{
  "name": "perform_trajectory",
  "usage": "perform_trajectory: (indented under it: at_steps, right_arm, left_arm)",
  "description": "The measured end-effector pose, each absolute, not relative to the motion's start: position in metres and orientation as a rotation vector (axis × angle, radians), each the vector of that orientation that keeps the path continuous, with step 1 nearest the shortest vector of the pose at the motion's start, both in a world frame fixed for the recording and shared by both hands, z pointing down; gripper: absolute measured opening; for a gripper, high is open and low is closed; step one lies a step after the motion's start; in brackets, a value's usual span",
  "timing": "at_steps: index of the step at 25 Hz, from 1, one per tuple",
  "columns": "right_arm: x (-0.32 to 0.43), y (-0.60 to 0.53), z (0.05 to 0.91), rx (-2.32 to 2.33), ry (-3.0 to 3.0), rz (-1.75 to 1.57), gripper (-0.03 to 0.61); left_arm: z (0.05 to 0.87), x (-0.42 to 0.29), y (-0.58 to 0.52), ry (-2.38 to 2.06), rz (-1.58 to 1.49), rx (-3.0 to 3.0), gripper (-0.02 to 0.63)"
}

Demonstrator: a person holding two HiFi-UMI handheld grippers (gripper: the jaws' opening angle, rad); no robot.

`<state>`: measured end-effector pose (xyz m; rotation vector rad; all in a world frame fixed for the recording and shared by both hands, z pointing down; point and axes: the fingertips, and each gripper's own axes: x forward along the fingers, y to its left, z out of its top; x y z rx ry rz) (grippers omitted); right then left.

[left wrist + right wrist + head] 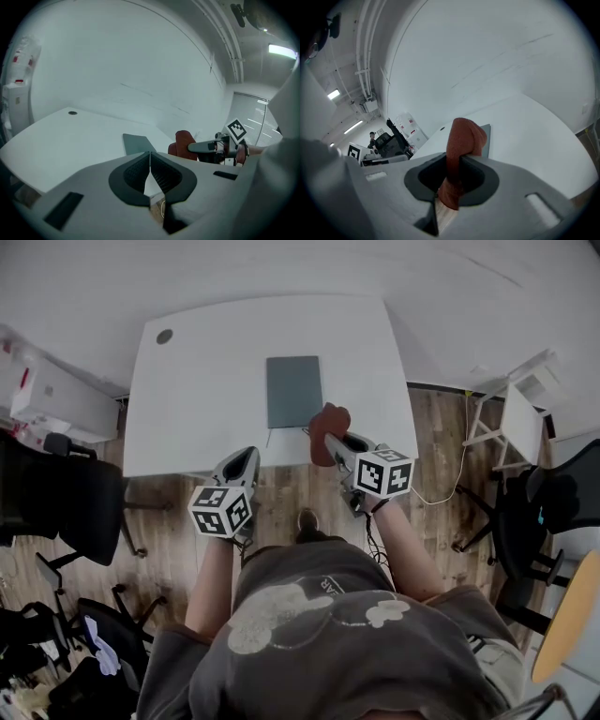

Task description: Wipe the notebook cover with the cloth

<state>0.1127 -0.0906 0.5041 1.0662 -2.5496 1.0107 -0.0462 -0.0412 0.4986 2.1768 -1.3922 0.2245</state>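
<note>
A white table (197, 381) stands on a wood floor (436, 427) against a pale wall, with black chairs (70, 498) to the left and a white stool (516, 418) to the right. In the head view a grey notebook (292, 391) lies flat and closed at the middle of the table, nearer its front edge. The right gripper (330, 440) reaches over that edge, clamped on a rust-red cloth (329, 427) that sits just beside the notebook's near right corner; whether the two touch I cannot tell. The left gripper (247, 457) hovers at the front edge, left of the notebook and apart from it. In the left gripper view its jaws are pressed together with nothing between them; past them the notebook (136, 142) lies on the table (65, 140), and the cloth (183, 142) rises to the right in the other gripper (194, 146). In the right gripper view the jaws pinch the cloth (461, 140), which bunches up above them and hangs below; a sliver of notebook (486, 137) shows behind it on the table (529, 136).
</note>
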Motion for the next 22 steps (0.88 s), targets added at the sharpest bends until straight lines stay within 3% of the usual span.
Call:
perform_trajectory:
  at_steps: [22]
  right_arm:
    - [0.08,-0.184,0.497,1.143,-2.54,1.05,0.06]
  left_arm:
    - [0.555,-0.041,-0.112,-1.163,0.436,2.186,0.003]
